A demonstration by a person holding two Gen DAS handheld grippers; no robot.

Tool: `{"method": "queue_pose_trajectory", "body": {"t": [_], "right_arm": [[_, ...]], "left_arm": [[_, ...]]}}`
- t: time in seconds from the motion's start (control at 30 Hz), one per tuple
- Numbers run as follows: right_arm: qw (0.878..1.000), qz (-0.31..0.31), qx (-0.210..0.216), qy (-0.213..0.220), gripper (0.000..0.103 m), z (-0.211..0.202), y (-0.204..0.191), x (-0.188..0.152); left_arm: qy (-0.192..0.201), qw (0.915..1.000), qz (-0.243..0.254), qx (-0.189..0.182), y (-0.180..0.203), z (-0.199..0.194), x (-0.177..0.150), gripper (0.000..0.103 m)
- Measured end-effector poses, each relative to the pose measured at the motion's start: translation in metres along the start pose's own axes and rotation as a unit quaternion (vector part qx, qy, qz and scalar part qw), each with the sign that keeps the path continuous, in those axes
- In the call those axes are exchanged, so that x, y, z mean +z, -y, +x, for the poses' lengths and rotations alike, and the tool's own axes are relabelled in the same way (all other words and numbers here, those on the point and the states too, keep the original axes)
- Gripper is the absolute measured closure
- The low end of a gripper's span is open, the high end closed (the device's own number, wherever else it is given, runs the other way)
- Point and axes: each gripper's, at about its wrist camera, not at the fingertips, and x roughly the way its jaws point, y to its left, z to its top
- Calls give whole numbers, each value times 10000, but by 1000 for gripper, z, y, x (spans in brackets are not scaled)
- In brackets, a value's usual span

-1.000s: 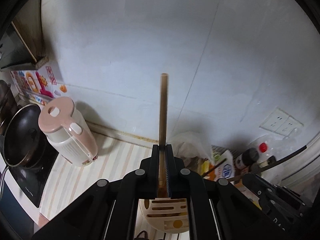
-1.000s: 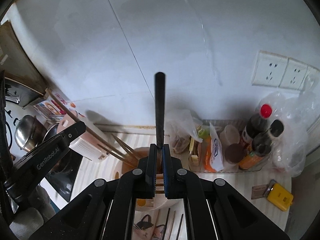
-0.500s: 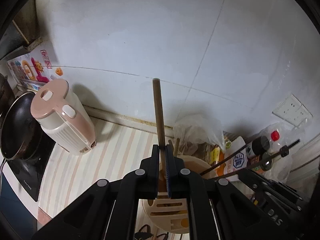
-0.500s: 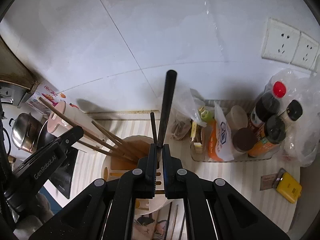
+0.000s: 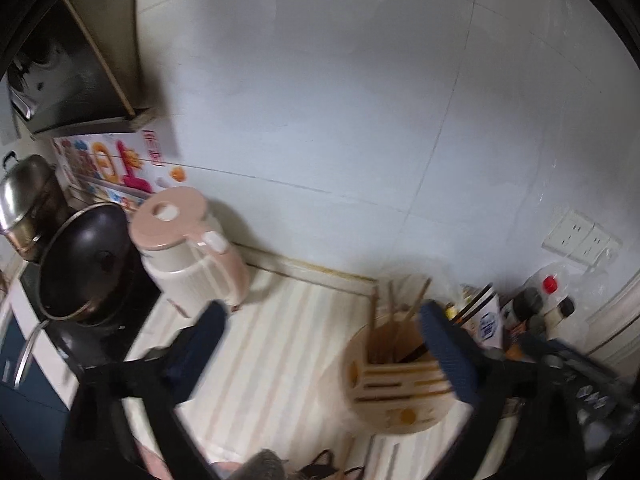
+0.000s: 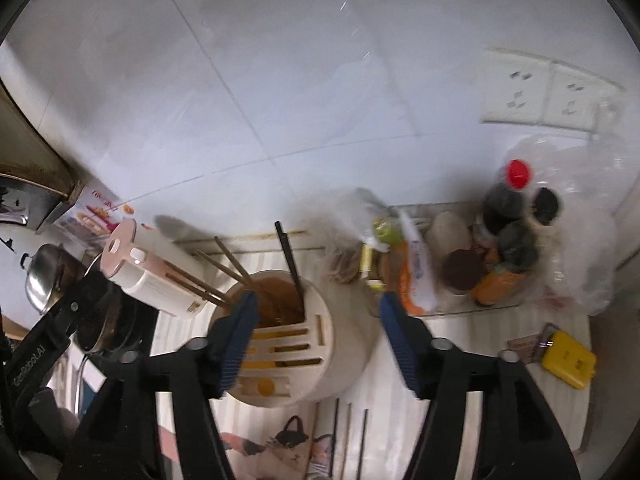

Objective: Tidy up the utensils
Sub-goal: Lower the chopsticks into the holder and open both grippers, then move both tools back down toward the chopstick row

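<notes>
— Both grippers — left gripper (image 5: 320, 334) and right gripper (image 6: 316, 322) — have fingers opening, nothing between them?
— Yes; your chopsticks (image 6: 240, 276) stand in the holder (image 6: 320, 340) on the worktop (image 6: 460, 336).

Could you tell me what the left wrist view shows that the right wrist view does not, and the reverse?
Only the left wrist view shows the inside of the black wok and the open left claw, nothing between its opening jaws.

Only the right wrist view shows the yellow box, the loose chopsticks lying on the counter below the holder, the black chopstick standing in it, and the open right claw, also opening and holding nothing.

Both show the beige utensil holder with wooden chopsticks, the pink kettle, the steel pot, the red-capped bottle and the wall sockets.
</notes>
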Motion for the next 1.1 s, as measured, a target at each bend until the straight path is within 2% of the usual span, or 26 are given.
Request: {"method": "queue_pose_trajectory", "body": {"t": [0.1,0.23,0.3,0.4,0.53,0.57,0.6,0.67,0.7,0.8,0.97,1.03,1.07,1.1], "right_arm": [[9998,50,-118,176,16,-15,7,-15],[9992,243,-205,250,11,-23,22,-48],[9989,291,-288,236,10,-21,28,-65],[9984,206,-531,3,10,-4,34,-93],[9948,215,-729,-674,12,42,46,-143],[9933,265,-681,-893,20,57,49,-157],[9920,331,-596,-1064,39,69,53,-169],[9852,399,-559,-1569,58,100,57,-195],[9811,423,-539,-1809,61,116,58,-208],[9724,393,-582,-2227,61,149,57,-236],[9614,149,-806,-2628,62,175,51,-261],[9602,-125,-1047,-2587,74,175,47,-263],[9599,-129,-1130,-2564,88,174,51,-263],[9595,-92,-1178,-2557,97,172,55,-264]], "left_arm": [[0,9995,157,257,-8,-6,-16,0],[-121,9989,280,349,-15,-1,-46,0],[-215,9977,374,518,-17,9,-64,0],[-426,9925,643,953,-18,36,-101,0],[-1131,9830,973,1066,-18,82,-156,0],[-1296,9803,1015,1090,-19,92,-169,0],[-1436,9779,1054,1092,-19,101,-182,0],[-1789,9710,1141,1099,-21,122,-212,0],[-1954,9676,1165,1097,-21,129,-223,0],[-2310,9585,1219,1140,-23,147,-250,4],[-2670,9525,1169,885,-15,155,-271,6],[-2774,9514,1148,686,-8,157,-278,12],[-2815,9510,1140,582,-4,157,-280,12],[-2856,9504,1134,491,1,158,-281,12]]}}
